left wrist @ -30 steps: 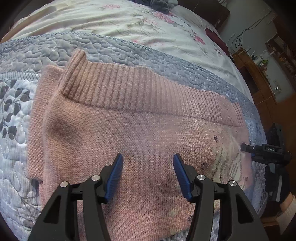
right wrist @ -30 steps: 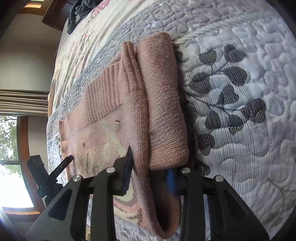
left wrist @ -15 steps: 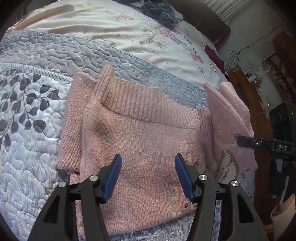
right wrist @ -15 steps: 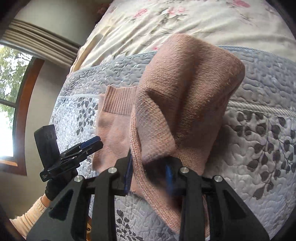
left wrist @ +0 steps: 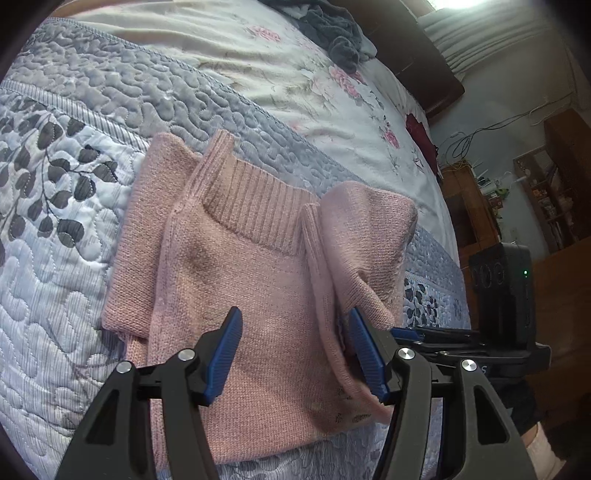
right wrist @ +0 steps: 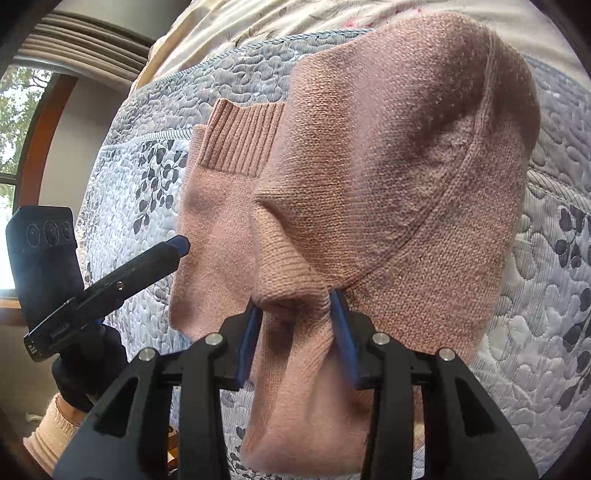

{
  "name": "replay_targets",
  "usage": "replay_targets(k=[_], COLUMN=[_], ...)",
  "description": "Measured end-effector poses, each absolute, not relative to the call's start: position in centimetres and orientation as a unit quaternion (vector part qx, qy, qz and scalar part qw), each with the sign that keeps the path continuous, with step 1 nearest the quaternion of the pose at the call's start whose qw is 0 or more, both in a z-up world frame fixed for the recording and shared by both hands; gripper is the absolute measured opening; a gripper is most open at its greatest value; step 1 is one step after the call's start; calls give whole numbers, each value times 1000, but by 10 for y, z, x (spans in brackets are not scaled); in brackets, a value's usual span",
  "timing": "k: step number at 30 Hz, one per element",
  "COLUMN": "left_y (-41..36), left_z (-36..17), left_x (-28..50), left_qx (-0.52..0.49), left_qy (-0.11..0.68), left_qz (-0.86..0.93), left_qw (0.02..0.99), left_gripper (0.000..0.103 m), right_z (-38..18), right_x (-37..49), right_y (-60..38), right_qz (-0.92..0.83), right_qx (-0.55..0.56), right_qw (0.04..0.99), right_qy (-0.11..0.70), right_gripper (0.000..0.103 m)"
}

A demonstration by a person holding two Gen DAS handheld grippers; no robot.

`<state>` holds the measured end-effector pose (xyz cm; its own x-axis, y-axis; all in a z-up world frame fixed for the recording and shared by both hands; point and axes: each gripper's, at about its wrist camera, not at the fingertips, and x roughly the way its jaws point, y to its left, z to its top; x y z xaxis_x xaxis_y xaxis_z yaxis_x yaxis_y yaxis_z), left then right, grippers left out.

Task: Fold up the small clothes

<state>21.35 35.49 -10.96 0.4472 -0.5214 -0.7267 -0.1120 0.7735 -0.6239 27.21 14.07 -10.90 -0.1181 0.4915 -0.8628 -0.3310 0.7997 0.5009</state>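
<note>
the bed (left wrist: pixel 92 258) fills both views, covered by a quilted grey-blue bedspread (left wrist: pixel 51 302) with a dark leaf print, and beyond it, far ahead of the left gripper, a cream floral sheet (left wrist: pixel 280 74) with a dark grey garment (left wrist: pixel 332 33) bunched on it. the pink knit sweater (left wrist: pixel 236 280) lies on the bedspread directly ahead of and beneath the left gripper (left wrist: pixel 293 354), its ribbed collar (left wrist: pixel 255 206) at the far side. one side of the sweater is raised off the bed and doubled inward, hanging from the right gripper (right wrist: pixel 295 336), whose blue pads are clamped on a pinched fold of the knit. the left gripper has its jaws spread wide and holds nothing; the raised fold sits just at its right pad. a gloved hand (right wrist: pixel 85 365) with a cream cuff holds the left gripper, low and left of the right gripper.
</note>
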Motion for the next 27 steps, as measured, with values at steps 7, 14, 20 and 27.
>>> replay_targets(k=[7,14,20,27], left_y=[346,330,313,294], left_z=[-113,-117,-135,-157], left_x=[221,229,237,250], left_qx=[-357,-357,-362,-382], left_qy=[506,508,530,547], left_qz=[-143,-151,-154,-166], left_qw=[772,769,751,726], left_gripper=[62,66,66,66], right_z=[-75,-58,-81,-99], right_x=[263,246,233,223], right_y=[106,39,11,0], right_qz=[338,303,279,269], right_qx=[121,146,165,175], right_qw=[663,700,695,689], right_qy=[656,630,642,650], right_gripper=[45,46,46,46])
